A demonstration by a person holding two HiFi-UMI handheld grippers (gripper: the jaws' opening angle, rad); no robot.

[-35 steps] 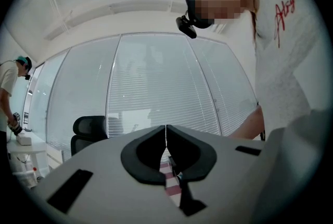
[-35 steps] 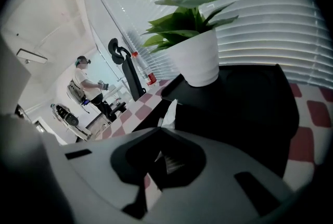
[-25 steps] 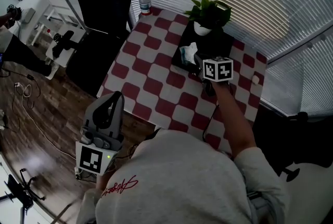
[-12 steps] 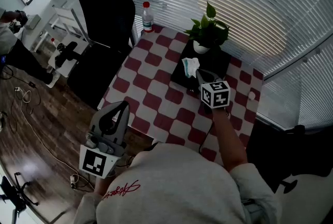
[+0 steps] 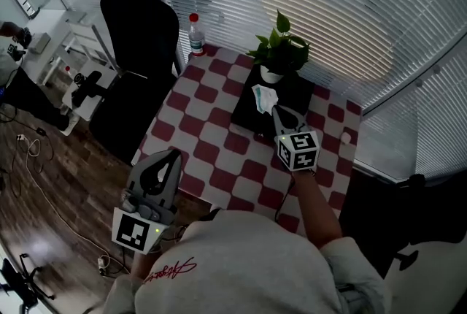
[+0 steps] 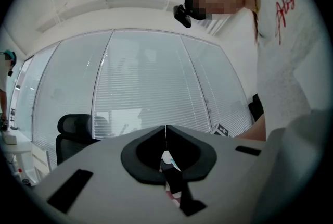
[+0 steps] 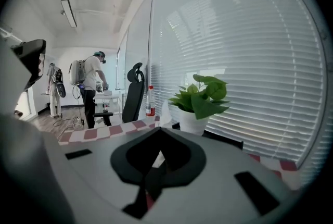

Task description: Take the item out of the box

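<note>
Your right gripper (image 5: 276, 109) has its jaws pressed together on a white crumpled tissue (image 5: 264, 96), pinching it at one edge. The tissue hangs at the jaw tips above the flat black box (image 5: 252, 115). From these views you cannot tell whether its lower end is clear of the box or touches it.

The box sits on the far side of a table covered in a red-and-white checked cloth (image 5: 211, 130), near the slatted white window blinds (image 5: 350, 6). A leafy green plant in a white pot (image 5: 281, 50) stands at the box's far edge, just beyond the tissue. A clear plastic bottle with a red cap (image 5: 194, 33) stands upright at the table's far left corner, beside a black office chair (image 5: 139, 20).

Your left gripper (image 5: 174, 153) is held off the table's near left edge, well apart from the box. Its jaws meet in a thin line with nothing between them.
</note>
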